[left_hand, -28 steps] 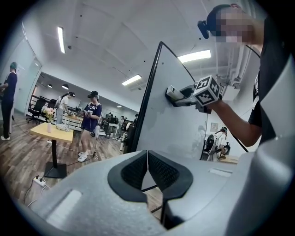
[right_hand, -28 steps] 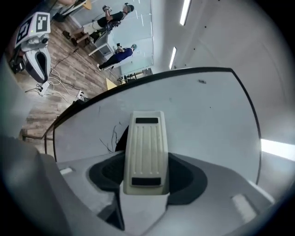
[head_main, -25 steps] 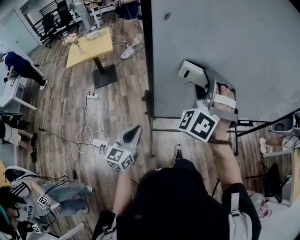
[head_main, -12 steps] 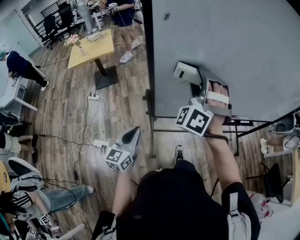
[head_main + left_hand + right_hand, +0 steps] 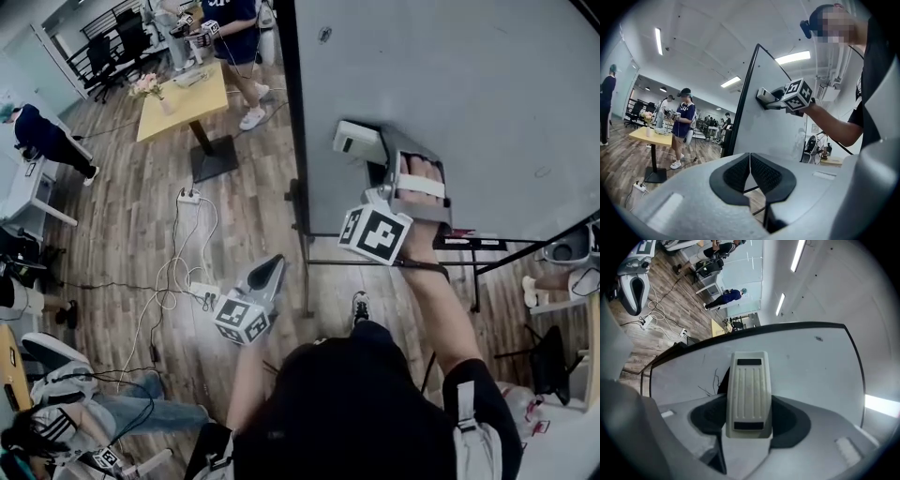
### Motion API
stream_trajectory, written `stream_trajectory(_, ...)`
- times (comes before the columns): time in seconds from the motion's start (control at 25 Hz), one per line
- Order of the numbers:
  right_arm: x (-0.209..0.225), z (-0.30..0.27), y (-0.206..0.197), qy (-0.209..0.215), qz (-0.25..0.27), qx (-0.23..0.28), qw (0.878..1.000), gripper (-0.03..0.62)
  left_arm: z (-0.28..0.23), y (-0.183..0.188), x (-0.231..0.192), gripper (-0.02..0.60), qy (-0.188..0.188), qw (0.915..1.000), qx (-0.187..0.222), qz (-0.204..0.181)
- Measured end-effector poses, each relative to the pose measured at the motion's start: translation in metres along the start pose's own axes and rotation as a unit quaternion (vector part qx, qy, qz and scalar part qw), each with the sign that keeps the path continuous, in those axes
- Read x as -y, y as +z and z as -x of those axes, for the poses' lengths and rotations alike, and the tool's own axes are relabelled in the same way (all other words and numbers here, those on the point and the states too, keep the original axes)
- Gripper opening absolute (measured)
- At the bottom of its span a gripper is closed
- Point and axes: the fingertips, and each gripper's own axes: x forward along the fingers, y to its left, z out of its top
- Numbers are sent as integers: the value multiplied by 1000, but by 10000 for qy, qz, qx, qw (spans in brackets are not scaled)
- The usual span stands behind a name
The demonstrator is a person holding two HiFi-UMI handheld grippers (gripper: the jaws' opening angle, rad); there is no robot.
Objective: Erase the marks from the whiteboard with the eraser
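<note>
against whiteboard [image 5: 469, 94], right gripper [image 5: 749, 422] clamping eraser [image 5: 749, 390], marks [image 5: 711, 383] partly hidden, left gripper [image 5: 750, 174] fingers [image 5: 736, 176] together

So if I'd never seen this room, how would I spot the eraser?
Find the big grey whiteboard with the dark frame. At its face, near the left edge, the right gripper holds the eraser. It is the cream, ribbed plastic block with a dark strip at each end, paler than the grey gripper around it.

Wood-plank floor [image 5: 122, 225], yellow table [image 5: 183, 98], ceiling strip lights [image 5: 793, 57], office chairs [image 5: 122, 37].
</note>
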Motion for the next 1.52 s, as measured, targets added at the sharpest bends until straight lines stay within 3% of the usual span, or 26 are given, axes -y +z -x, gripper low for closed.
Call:
stream_trajectory(0.12,-11,-1,6,120,64,160,9998,252,3,-1,3,15,144,9999,-4,44)
stream_trajectory(0.28,-10,-6,-12,146,-105,-54,9998,253,8,-4,-9,15,192,9998,-41,85)
stream_trajectory(0.44,-5,-7,-50,107,-262,-431,9987,253,1,-5,-7,15,85,9999,-69,104)
stream_trajectory(0.56,-16,-7,-60,148,-101,-568,9982,253,-8,-7,2,15,-71,9999,-97,66)
stream_trajectory(0.76,-41,-8,-26,340,163,-325,9988,253,-8,-7,12,15,-142,9998,-113,32)
stream_trajectory(0.96,-60,-4,10,671,104,37,9977,253,7,-9,2,15,75,9999,-99,54)
stream_trajectory(1.28,-44,-6,-49,572,-36,-523,9970,253,7,-11,2,15,41,9999,-101,64)
stream_trajectory(1.44,-43,2,-60,583,-117,-623,9963,253,2,-10,15,15,-128,9998,-122,15)
stream_trajectory(1.52,-50,4,-57,837,-458,-428,9945,255,0,-8,19,15,-188,9997,-134,-16)
